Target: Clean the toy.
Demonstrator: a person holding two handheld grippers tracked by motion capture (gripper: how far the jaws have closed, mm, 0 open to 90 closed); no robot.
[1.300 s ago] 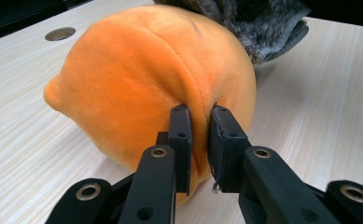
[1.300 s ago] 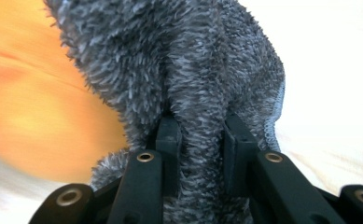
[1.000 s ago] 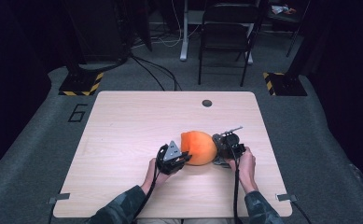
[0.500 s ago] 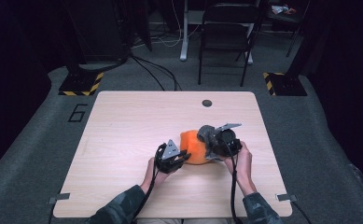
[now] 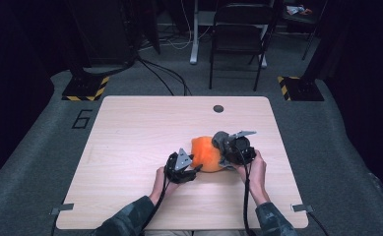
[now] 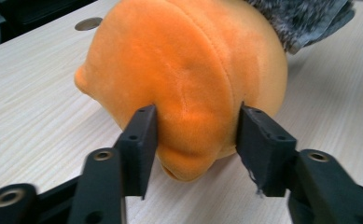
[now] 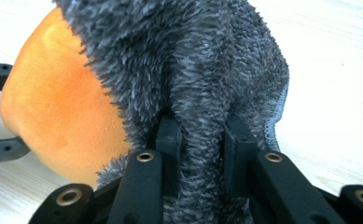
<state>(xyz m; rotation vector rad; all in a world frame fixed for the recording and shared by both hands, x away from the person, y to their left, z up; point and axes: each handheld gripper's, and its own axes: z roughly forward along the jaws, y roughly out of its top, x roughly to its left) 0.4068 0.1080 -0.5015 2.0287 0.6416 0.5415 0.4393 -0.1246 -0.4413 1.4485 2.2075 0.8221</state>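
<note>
Item: orange plush toy (image 5: 207,153), near-right of centre on the table (image 5: 130,142), long axis roughly left–right, grey fuzzy cloth (image 7: 193,70) over its right end. Right gripper (image 7: 201,154) pinches a fold of the cloth. Left gripper (image 6: 195,140), jaws just opening, loosely straddles the orange end. Handling advice: steady the toy, draw the cloth away slowly rightward.

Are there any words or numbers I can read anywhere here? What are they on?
"6": a big dark number on the grey floor, just left of the table.
Nothing readable on the orange plush, the grey fuzzy cloth or the grippers.
</note>
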